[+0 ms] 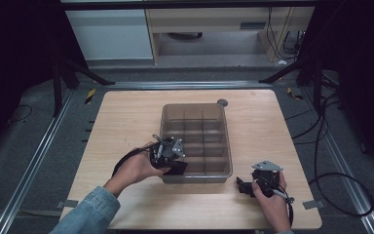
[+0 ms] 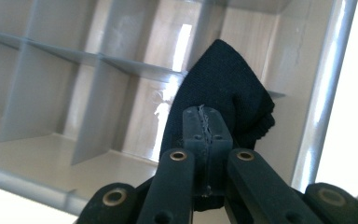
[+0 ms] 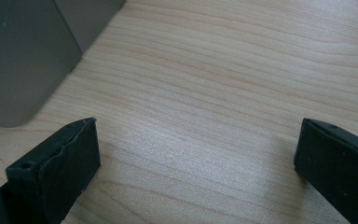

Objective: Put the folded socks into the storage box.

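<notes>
My left tongs (image 1: 175, 163) were pressed together on a piece of black cloth (image 2: 223, 93), the two pads meeting with the fabric pinched between them. In the left gripper view the cloth bunched up above the closed pads and hung a little below them too, dark and knitted in texture. I held it at the near left corner of the clear plastic bin (image 1: 226, 146), which stood in the middle of the wooden surface (image 1: 126, 112). From the high view the cloth (image 1: 176, 168) showed as a dark patch right at the bin's near left edge, under my left hand (image 1: 136, 168). Whether it hung inside the corner compartment or lay over the rim, I could not tell for certain; the left gripper view had the bin's grey dividers (image 2: 98, 63) and its side wall behind the cloth, so it was at least over the bin's inside.

My right tongs (image 1: 243, 186) were spread wide with nothing between them. They rested low over the bare surface, just off the bin's near right corner, which showed as a grey wall (image 3: 23, 60) at the upper left of the right gripper view. My right hand (image 1: 271, 197) held them near the surface's front edge, well apart from the cloth.
</notes>
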